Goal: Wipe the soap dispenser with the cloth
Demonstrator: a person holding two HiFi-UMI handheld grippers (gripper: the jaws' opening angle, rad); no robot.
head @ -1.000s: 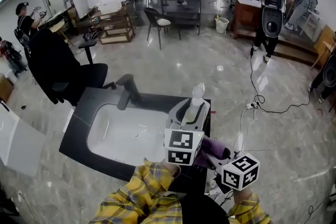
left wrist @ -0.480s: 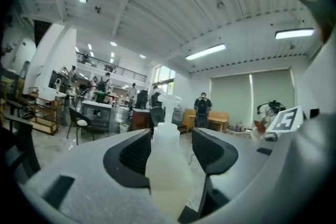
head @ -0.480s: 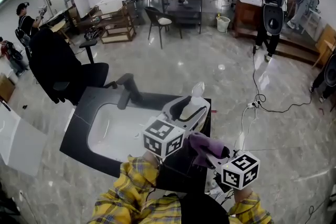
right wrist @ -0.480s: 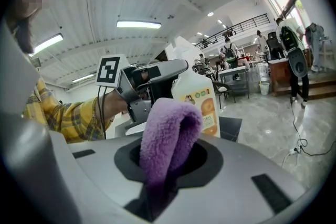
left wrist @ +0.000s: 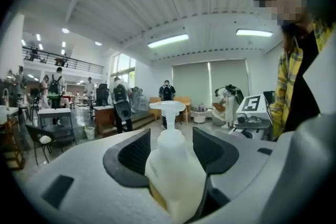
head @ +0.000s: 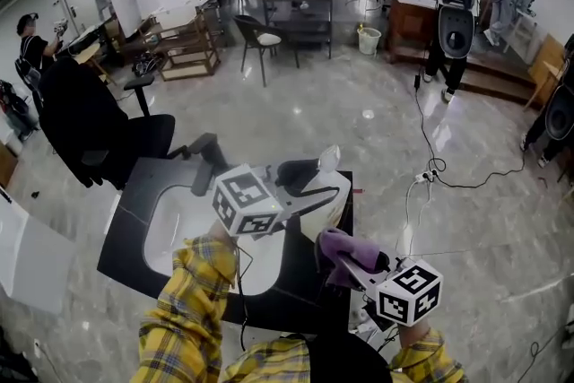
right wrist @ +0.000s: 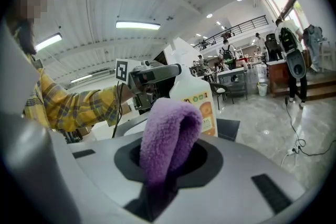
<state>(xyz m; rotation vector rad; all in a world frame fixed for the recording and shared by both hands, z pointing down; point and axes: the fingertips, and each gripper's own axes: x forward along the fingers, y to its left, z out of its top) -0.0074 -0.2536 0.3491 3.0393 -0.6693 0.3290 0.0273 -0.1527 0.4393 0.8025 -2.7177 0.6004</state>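
Standing upright: cream pump soap dispenser point(left wrist: 173, 170) w/ orange label point(right wrist: 207, 110).

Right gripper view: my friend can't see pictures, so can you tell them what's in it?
A folded, fuzzy purple cloth sticks up in the middle, pinched between the jaws of the right gripper. Just behind it stands the white soap dispenser with an orange label, and a yellow checked sleeve reaches in from the left.

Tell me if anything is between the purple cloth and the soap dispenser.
Nothing visible: the cloth in the right gripper faces the soap dispenser directly. The left gripper, jaws just opening, has it between them.
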